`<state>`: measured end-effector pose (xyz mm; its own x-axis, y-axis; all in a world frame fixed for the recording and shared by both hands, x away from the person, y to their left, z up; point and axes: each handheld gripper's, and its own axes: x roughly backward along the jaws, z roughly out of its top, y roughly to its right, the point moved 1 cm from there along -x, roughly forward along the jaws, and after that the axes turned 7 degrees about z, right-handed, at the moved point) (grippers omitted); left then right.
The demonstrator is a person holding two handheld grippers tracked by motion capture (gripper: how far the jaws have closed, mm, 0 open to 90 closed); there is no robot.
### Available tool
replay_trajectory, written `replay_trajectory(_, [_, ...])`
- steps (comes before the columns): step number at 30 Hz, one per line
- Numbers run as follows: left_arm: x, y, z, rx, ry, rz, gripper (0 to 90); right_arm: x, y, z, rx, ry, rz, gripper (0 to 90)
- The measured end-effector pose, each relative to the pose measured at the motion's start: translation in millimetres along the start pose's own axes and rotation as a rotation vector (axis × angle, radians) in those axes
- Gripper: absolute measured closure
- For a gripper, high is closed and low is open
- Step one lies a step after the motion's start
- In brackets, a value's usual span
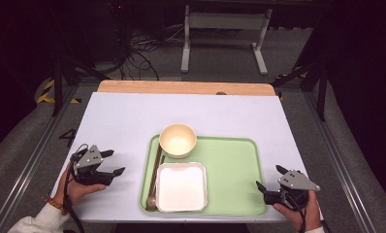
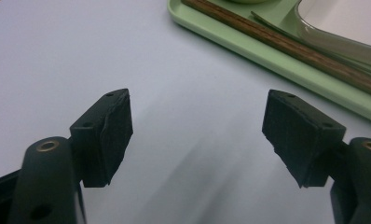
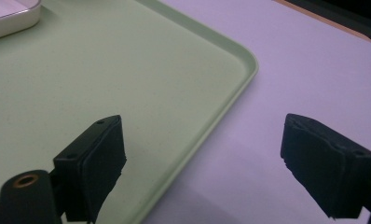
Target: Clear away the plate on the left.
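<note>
A green tray (image 1: 230, 160) lies in the middle of the white table. On it stand a round cream bowl (image 1: 178, 140) at the back left and a square white dish (image 1: 181, 187) in front of it. Dark wooden chopsticks (image 1: 157, 167) and a spoon (image 1: 151, 201) lie along the tray's left side. My left gripper (image 1: 114, 162) is open over bare table to the left of the tray, with nothing between its jaws. At the tray's front right corner my right gripper (image 1: 270, 177) stands open and empty. In the left gripper view the gripper (image 2: 197, 135) faces the tray rim (image 2: 267, 53) and chopsticks (image 2: 286, 44).
The right gripper view has the gripper (image 3: 202, 158) straddling the tray's edge (image 3: 211, 126), with the dish's corner (image 3: 11, 18) at the upper left. A wooden strip (image 1: 181, 87) runs along the table's far edge. Cables and a white stand (image 1: 225, 29) are on the floor beyond.
</note>
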<state>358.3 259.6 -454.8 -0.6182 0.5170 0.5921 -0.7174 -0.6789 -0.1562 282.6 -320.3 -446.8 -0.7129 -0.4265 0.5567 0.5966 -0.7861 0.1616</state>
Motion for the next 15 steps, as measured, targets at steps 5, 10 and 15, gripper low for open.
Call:
replay_trajectory(5, [7.7,-3.8,-11.9,0.073,0.008,-0.005,19.9,-0.6,4.1,-5.2,-0.011,0.000,-0.029,12.9])
replay_trajectory(10, [14.3,-2.9,-21.9,0.095,0.023,-0.009,14.2,0.1,5.5,-9.2,-0.024,-0.001,-0.037,12.6])
replay_trajectory(15, [23.0,-2.6,-25.6,0.113,0.054,0.010,11.3,-1.8,5.1,-10.0,-0.018,-0.007,-0.032,12.6])
